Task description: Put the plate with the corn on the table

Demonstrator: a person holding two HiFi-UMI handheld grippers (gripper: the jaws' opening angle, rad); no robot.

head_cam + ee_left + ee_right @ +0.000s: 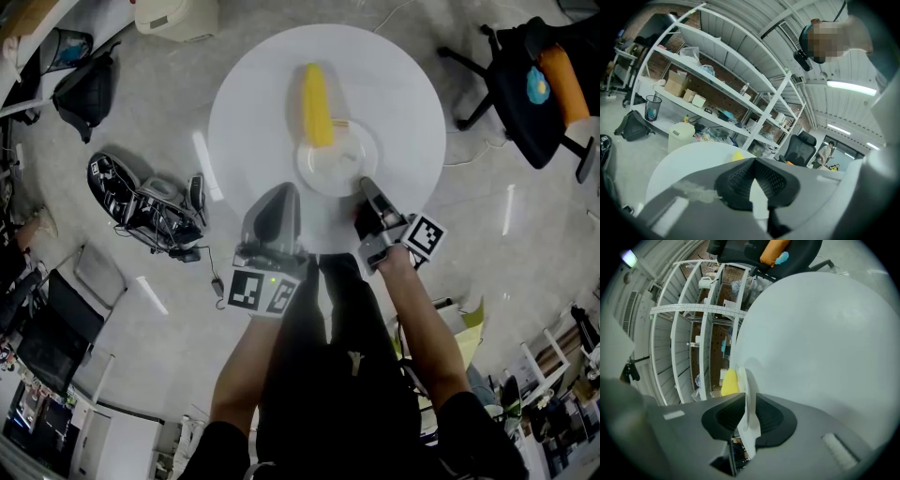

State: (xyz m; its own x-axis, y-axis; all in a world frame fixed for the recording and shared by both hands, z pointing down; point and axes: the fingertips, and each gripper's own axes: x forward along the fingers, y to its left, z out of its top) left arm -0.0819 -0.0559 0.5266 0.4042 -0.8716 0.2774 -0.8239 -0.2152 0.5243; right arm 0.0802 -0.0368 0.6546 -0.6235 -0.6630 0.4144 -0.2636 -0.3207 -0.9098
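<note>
A round white table (pixel 251 103) fills the upper middle of the head view. On it a white plate (pixel 330 165) holds a yellow corn cob (pixel 317 105) that juts past the plate's far rim. My right gripper (pixel 364 181) is shut on the plate's near rim. The right gripper view shows that thin rim (pixel 743 380) pinched between the pads (pixel 723 416), with the corn (pixel 730 382) beyond. My left gripper (pixel 284 190) hovers over the table's near edge, left of the plate and apart from it, jaws together on nothing. In its view (pixel 753 180) the corn's tip (pixel 737 155) peeks over the jaws.
A black office chair (pixel 534 84) with an orange item stands right of the table. A white bin (pixel 178 14) sits beyond the table, with a black bag (pixel 84 89) and a heap of gear (pixel 141 202) on the floor to the left. Metal shelves (pixel 717 79) line the wall.
</note>
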